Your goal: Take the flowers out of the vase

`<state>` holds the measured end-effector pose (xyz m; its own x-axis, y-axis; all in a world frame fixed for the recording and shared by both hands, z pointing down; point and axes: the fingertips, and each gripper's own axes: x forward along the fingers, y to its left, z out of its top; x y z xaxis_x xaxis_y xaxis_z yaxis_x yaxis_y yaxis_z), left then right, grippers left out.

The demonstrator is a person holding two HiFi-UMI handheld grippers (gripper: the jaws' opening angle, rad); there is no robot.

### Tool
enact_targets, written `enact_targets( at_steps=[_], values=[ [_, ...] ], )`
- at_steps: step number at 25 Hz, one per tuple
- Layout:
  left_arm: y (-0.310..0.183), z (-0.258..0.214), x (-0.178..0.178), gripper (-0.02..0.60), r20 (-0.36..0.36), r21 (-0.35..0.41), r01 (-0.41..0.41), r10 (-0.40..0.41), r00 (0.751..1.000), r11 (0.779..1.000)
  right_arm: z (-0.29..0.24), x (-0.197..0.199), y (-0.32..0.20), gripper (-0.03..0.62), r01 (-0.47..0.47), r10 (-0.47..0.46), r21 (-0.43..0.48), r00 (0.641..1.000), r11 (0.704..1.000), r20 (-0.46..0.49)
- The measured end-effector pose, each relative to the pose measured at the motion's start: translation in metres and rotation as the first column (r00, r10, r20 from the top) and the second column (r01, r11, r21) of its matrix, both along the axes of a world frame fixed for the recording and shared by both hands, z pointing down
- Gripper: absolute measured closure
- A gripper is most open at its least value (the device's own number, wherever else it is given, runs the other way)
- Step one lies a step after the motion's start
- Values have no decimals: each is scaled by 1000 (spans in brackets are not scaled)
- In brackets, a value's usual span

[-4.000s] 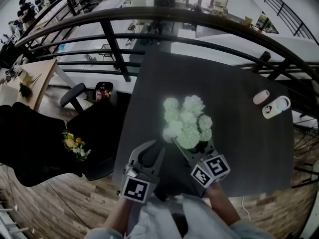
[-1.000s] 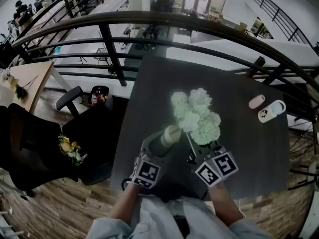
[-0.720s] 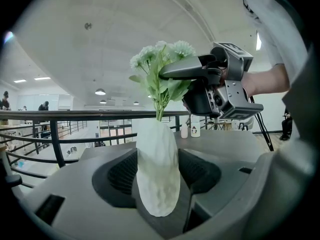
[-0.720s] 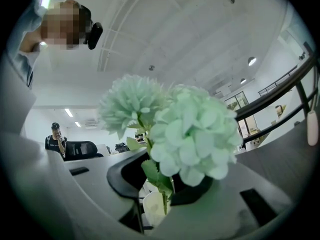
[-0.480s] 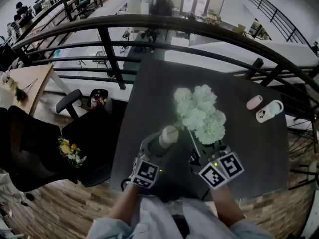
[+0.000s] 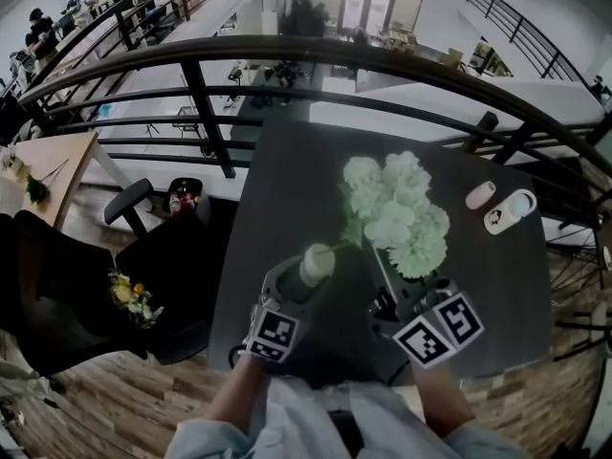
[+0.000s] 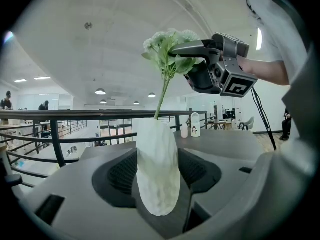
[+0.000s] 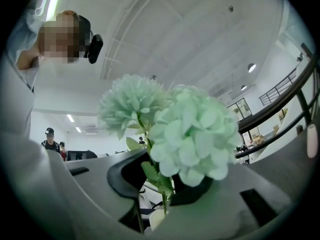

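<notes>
The flowers (image 6: 397,213) are being pulled out of the vase (image 7: 157,179), but they are not out yet. The thin stem (image 7: 162,96) goes down into the top of the vase.

The left gripper (image 6: 304,277) has its fingers squeezed on the sides of the vase and points almost flat. The right gripper (image 7: 176,50) sits above the vase and a bit to its right. Its fingers are pinched on the stems just under the blooms.

Next, I think the right gripper must lift straight up until the stem end is clear of the vase, while the left gripper holds the vase steady. I cannot tell if the vase stands on the surface (image 6: 287,161).
</notes>
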<state>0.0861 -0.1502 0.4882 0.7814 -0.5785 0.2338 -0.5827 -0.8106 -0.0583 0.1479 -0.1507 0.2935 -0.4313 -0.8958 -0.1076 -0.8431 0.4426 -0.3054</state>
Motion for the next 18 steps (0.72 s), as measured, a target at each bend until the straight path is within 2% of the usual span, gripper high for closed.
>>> enact_targets(
  at_steps=[11,15,18],
  values=[
    [1,0,1,327,0,3,-4,4,1000,1000,-25,32,11,493,-33,31,22,997,999,65],
    [1,1,-1,327,3,4,-7,7,1000,1000,-30,46,13,493,-58,56,28,997,998,54],
    [1,-1,0,327,3,3,-9,9,1000,1000,-24,55,12,493,-76,76,-9,997,997,23]
  ],
)
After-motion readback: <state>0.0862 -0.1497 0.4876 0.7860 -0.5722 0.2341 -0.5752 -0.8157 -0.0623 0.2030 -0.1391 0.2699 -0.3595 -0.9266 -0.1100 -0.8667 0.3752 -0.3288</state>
